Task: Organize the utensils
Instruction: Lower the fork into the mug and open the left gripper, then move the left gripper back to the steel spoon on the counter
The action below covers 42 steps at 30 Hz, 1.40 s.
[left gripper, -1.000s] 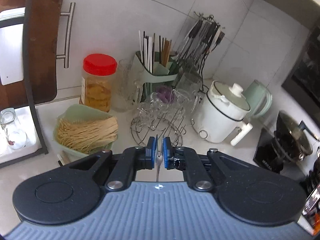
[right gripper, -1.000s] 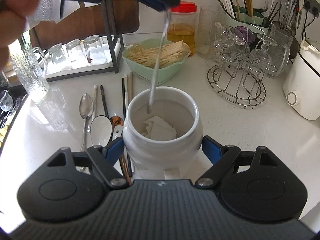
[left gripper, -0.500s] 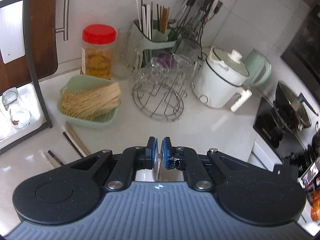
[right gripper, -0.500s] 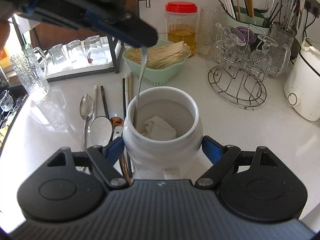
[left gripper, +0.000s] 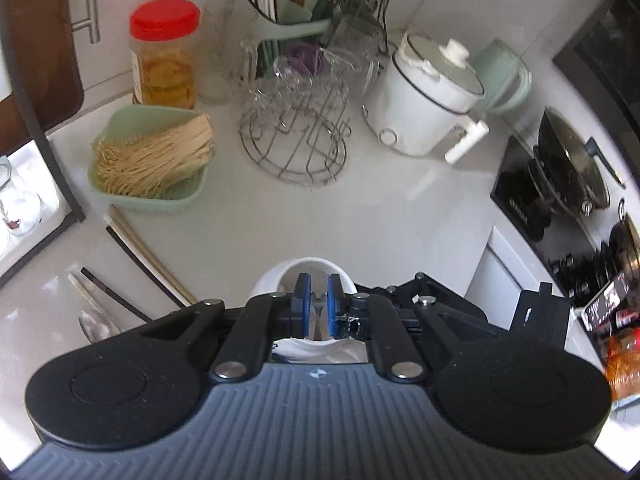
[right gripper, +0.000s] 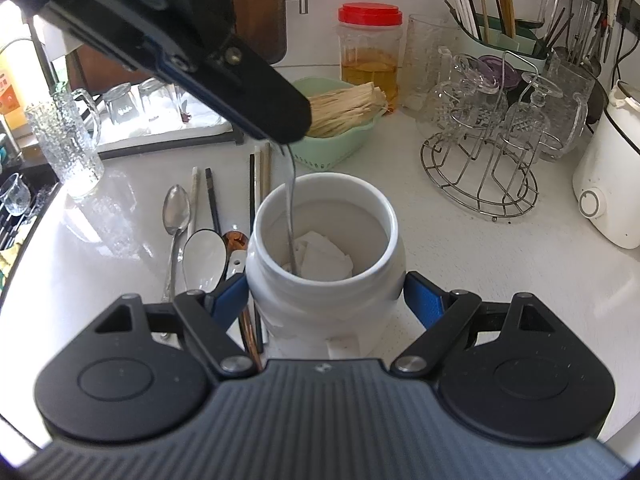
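- Around the white jar [right gripper: 324, 256] sits the right gripper [right gripper: 326, 300], its blue fingers [right gripper: 230, 296] spread wide on either side of the jar's belly. Looks like they touch the sides, but I can't tell if it's actually squeezing.
- Above the jar hangs the left gripper [right gripper: 290, 128], pinched shut on a thin metal utensil [right gripper: 291, 216], probably a spoon.
- The utensil hangs nearly straight down into the jar, tip near some folded white paper [right gripper: 324, 258] at the bottom.
- In the left wrist view the blue pads [left gripper: 302, 300] are close together, with the metal handle [left gripper: 317, 312] between them and the jar rim [left gripper: 308, 262] right below.
- Left of the jar on the counter [right gripper: 460, 264]: a steel spoon [right gripper: 175, 216], a white ceramic spoon [right gripper: 205, 254], a brownish spoon [right gripper: 236, 240] and loose chopsticks [right gripper: 260, 176].
- Behind the jar there's a green basket [right gripper: 340, 136] of noodles, and a red-lidded container [right gripper: 370, 52] further back.
- Right of the jar and back a bit, a wire rack [right gripper: 480, 168] holding glasses.
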### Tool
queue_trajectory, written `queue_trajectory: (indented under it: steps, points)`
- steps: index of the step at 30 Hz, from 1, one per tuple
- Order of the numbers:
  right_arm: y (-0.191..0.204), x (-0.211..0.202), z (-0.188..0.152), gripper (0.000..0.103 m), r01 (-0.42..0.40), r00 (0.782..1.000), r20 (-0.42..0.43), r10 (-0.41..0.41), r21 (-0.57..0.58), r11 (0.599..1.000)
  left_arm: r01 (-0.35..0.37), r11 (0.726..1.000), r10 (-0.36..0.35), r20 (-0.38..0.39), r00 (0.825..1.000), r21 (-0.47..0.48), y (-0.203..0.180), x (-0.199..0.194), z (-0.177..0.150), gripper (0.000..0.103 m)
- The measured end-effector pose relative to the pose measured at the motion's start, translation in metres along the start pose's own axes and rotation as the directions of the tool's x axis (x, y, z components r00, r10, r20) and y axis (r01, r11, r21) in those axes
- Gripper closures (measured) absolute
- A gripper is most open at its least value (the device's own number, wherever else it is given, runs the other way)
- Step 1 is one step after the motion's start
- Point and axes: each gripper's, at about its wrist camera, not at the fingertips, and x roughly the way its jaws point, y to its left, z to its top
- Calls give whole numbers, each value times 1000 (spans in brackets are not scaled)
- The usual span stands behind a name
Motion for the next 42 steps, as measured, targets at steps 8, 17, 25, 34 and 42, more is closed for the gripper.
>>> queue_trajectory:
  steps: [8, 17, 25, 34, 42]
  points:
    - [0, 0, -1, 16, -4, 1000, 5, 4, -2, 1000, -42, 997, 48, -82, 995, 71, -10, 20, 6, 93]
    - [0, -1, -2, 16, -7, 1000, 18, 7, -5, 1000, -74, 995, 81, -100, 992, 73, -15, 32, 2, 93]
    - [-1, -1, -3, 16, -19, 999, 29, 20, -18, 1000, -107, 993, 108, -10, 994, 56, -20, 14, 1, 68]
    - [-2, -1, -4, 16, -30, 999, 36, 32, -34, 999, -161, 986, 164, 123, 979, -35, -20, -23, -15, 67]
    - [-3, -1, -3, 16, -39, 998, 40, 41, -48, 998, -191, 973, 216, 213, 953, -129, -17, -44, -32, 67]
